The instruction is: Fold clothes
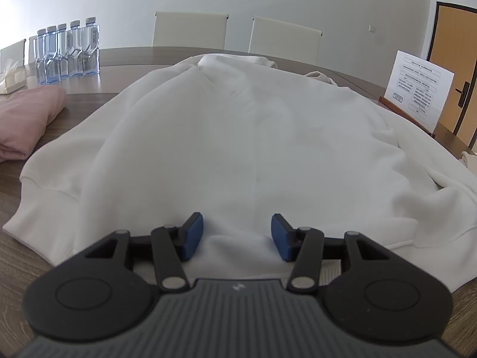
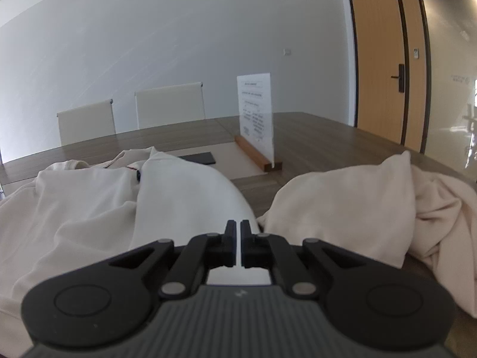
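A white sweatshirt (image 1: 238, 134) lies spread flat on the wooden table (image 1: 18, 256), collar at the far end and hem toward me. My left gripper (image 1: 237, 223) hovers low over the hem. Its blue pads (image 1: 192, 235) stand apart with a small hump of the fabric between them, not pressed. In the right wrist view a fold of the same sweatshirt (image 2: 184, 191) rises up to my right gripper (image 2: 240, 223), whose black fingers are closed to a thin slit with white cloth showing in it.
A folded pink garment (image 1: 26, 119) lies at the left, with several water bottles (image 1: 68, 50) behind it. A paper sign in a wooden holder (image 2: 256, 113) stands at the right. A crumpled cream garment (image 2: 357, 203) lies beside my right gripper. Chairs (image 1: 190, 29) line the far side.
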Demonstrator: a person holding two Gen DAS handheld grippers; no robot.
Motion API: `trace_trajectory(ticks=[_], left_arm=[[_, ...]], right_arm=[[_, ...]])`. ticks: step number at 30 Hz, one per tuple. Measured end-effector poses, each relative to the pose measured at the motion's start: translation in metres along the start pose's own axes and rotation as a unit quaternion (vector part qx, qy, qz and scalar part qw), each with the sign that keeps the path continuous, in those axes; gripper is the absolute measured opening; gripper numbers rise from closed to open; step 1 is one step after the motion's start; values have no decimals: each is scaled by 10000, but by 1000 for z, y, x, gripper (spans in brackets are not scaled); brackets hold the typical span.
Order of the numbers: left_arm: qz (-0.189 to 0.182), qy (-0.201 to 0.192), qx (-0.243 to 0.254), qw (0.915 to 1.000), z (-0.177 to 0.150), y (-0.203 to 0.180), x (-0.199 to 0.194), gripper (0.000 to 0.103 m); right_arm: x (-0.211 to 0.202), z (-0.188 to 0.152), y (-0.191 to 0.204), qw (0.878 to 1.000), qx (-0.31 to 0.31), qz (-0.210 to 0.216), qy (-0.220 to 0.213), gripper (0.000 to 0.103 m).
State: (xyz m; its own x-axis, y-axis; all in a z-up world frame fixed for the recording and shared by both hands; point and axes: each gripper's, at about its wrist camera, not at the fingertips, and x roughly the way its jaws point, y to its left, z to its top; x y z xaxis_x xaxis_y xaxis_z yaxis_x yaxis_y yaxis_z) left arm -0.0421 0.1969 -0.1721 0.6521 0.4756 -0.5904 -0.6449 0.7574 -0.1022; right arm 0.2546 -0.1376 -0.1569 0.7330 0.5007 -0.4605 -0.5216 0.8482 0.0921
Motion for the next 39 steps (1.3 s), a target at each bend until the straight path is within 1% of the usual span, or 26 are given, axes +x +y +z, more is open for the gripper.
trace_trajectory(ticks=[1,2,4,5,7,9,14,17,23,30,35,38,39], left_arm=[[4,-3,2,10000,0,0,0,49],[8,-7,5,10000,0,0,0,49],[18,-15,35,10000,-1,-1,0,50],[24,-20,56,10000,-1,-2,0,50],[37,-28,97,9999,-1,-3,0,52],[53,-33,119,9999,-2,-3,0,52],[56,-33,123,9999,-1,-2,-1,53],[82,-39,158,9998,-1,-3,-1,53],[117,-39,230,9997,-2,-5,0,56],[126,-30,271,9995,-1,-6,0,57],[142,-34,305,9994,-2,-7,-1,58],[148,-37,324,9994,-2,-8,-1,59],[151,-36,334,9993,-2,-8,-1,59]], right_arm=[[3,-3,1,9999,40,112,94,11],[6,-6,1,9995,79,224,187,15],[10,-19,10,9985,108,388,382,32],[11,-24,13,9978,124,464,464,36],[12,-37,24,9964,133,587,602,51],[12,-45,34,9956,92,652,660,57],[12,-53,44,9960,-12,556,695,61],[11,-57,36,9961,82,495,726,65],[17,-63,11,9954,313,368,822,65],[20,-64,2,9947,432,412,839,65],[20,-67,4,9954,382,421,777,65],[19,-69,8,9956,344,437,759,61],[19,-69,9,9954,341,461,764,53]])
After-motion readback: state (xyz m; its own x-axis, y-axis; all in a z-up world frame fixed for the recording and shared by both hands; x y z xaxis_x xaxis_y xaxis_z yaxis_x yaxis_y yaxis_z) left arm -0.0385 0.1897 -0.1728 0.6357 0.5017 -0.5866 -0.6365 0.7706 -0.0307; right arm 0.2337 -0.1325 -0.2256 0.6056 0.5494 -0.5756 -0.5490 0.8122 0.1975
